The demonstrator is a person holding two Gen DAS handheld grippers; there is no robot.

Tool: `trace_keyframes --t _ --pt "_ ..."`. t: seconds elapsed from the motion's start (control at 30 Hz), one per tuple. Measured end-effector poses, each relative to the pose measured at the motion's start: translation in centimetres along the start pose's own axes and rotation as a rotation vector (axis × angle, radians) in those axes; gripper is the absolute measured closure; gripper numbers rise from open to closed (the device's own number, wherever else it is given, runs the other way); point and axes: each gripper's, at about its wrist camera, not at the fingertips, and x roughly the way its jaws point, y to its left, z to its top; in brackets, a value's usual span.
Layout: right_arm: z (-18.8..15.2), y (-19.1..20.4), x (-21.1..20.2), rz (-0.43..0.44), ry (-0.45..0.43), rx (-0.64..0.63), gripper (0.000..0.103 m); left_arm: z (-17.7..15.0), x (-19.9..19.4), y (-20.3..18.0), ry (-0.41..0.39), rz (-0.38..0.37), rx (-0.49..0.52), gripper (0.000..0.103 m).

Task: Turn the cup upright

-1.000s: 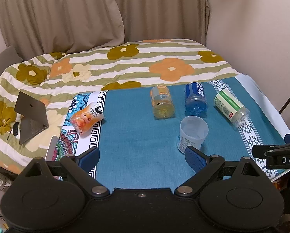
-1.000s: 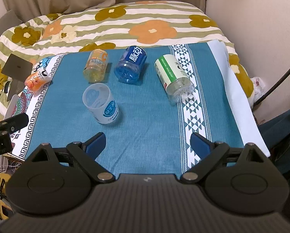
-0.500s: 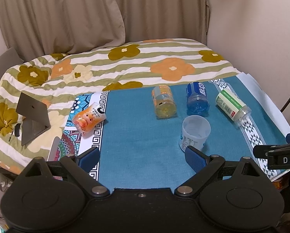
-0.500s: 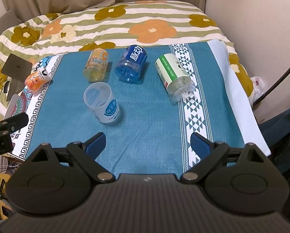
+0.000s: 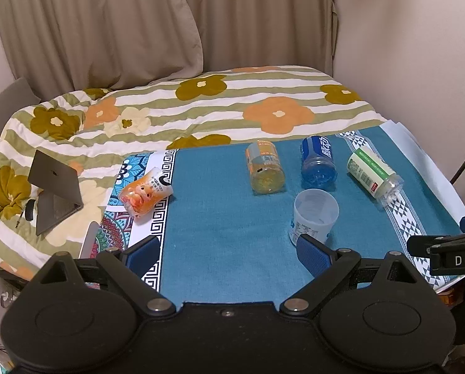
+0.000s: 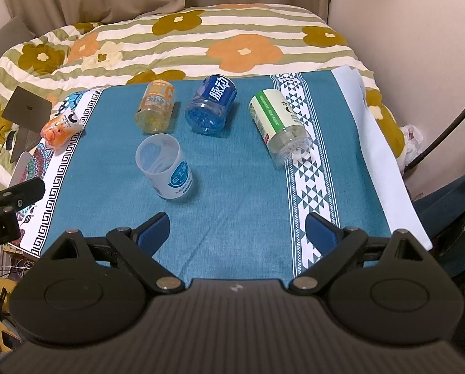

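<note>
A translucent white cup with a blue label (image 6: pixel 165 166) already stands mouth-up on the teal cloth (image 6: pixel 238 187) spread over the bed, while 4 other containers lie on their sides. Taking that standing cup as the landmark: an orange-labelled bottle (image 6: pixel 155 106) lies just behind it, a blue bottle (image 6: pixel 211 104) behind and to its right, a green-and-white bottle (image 6: pixel 277 124) well off to its right, and a small orange cartoon-printed cup (image 6: pixel 61 126) to its left, on the patterned border of the cloth.

The left tool (image 5: pixel 229 254) hangs with its jaws spread wide and empty, its right blue pad just in front of the standing cup in that camera's view. The right tool (image 6: pixel 237 232) is likewise spread and holds nothing, poised in front of and to the right of the cup, apart from it.

By the look of things, 1 flip is finished and a fresh approach is in hand. Which container comes next cannot be told. The next move calls for bringing spread jaws across a lying body, closing on its sides, then rotating it mouth-up without nudging the standing cup.
</note>
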Motion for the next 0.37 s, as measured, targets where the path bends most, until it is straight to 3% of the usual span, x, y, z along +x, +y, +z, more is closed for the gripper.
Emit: trace_keyframes --t 0.37 --pt "0.07 0.1 -0.12 0.002 0.001 -0.003 0.0 0.06 -0.34 0.1 -0.017 -0.012 -0.015 0.004"
